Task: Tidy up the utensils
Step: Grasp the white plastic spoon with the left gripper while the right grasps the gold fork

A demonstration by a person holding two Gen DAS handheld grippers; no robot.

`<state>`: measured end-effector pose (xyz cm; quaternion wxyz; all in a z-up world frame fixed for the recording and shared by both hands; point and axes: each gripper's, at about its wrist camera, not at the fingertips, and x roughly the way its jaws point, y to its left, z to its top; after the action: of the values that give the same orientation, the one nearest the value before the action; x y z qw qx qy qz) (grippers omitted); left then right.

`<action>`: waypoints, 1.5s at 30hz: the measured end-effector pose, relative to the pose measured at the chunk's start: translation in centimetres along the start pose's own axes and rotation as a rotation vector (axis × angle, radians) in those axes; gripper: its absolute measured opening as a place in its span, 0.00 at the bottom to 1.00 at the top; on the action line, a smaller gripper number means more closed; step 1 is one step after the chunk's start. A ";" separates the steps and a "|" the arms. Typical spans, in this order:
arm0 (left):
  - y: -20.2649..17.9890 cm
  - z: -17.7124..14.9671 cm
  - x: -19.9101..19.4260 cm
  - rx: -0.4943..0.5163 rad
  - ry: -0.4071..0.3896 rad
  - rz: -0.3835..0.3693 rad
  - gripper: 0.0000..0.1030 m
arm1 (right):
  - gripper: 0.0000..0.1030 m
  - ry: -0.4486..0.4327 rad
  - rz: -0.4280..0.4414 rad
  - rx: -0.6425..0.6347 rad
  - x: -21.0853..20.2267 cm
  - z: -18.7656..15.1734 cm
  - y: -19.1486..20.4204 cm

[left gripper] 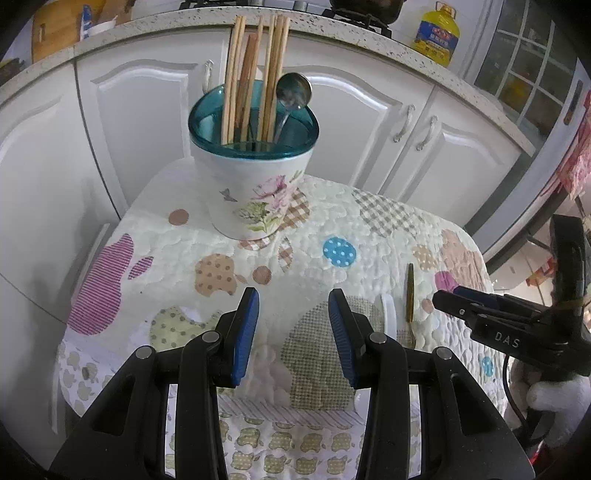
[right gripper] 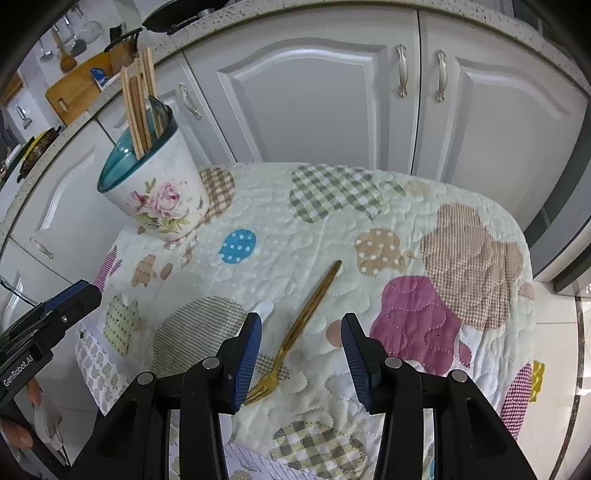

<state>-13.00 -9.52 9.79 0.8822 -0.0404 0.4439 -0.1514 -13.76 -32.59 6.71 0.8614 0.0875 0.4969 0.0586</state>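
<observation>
A floral white utensil holder with a teal rim stands at the far side of the quilted table, holding several wooden chopsticks and a metal spoon. It also shows in the right wrist view. A gold fork lies flat on the quilt between and just beyond my right gripper's open fingers; it also shows in the left wrist view. A white utensil lies partly hidden beside the fork. My left gripper is open and empty above the quilt.
White kitchen cabinets stand close behind the table under a speckled counter. A yellow oil bottle and a cutting board are on the counter. The table's edge drops off at the right toward a tiled floor.
</observation>
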 end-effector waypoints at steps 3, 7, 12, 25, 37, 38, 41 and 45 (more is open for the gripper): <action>-0.1 -0.2 0.3 0.006 0.011 -0.013 0.37 | 0.42 0.013 -0.002 0.015 0.6 -0.2 -0.5; -0.3 -0.6 1.0 0.014 0.032 -0.032 0.37 | 0.42 0.037 0.011 0.049 1.9 -0.1 -1.6; -0.8 -0.9 1.9 0.031 0.065 -0.064 0.37 | 0.38 0.048 0.017 0.068 3.4 0.8 -2.3; -3.1 -0.4 4.9 0.085 0.179 -0.165 0.37 | 0.12 0.119 0.056 -0.161 6.7 2.5 0.0; -7.4 0.1 9.9 0.181 0.307 -0.236 0.37 | 0.13 0.155 0.114 -0.112 5.5 0.7 -2.8; -7.6 0.0 10.2 0.187 0.319 -0.236 0.37 | 0.13 0.155 0.114 -0.110 5.5 0.7 -2.9; -8.2 -0.1 11.3 0.212 0.344 -0.235 0.29 | 0.13 0.150 0.117 -0.099 5.7 0.7 -3.2; -8.0 0.1 11.6 0.206 0.332 -0.228 0.14 | 0.13 0.137 0.125 -0.082 5.6 0.9 -3.2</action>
<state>-8.30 -20.60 2.51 0.7738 0.0255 0.5577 -0.2993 -10.13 -34.77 1.70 0.8231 0.0787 0.5452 0.1383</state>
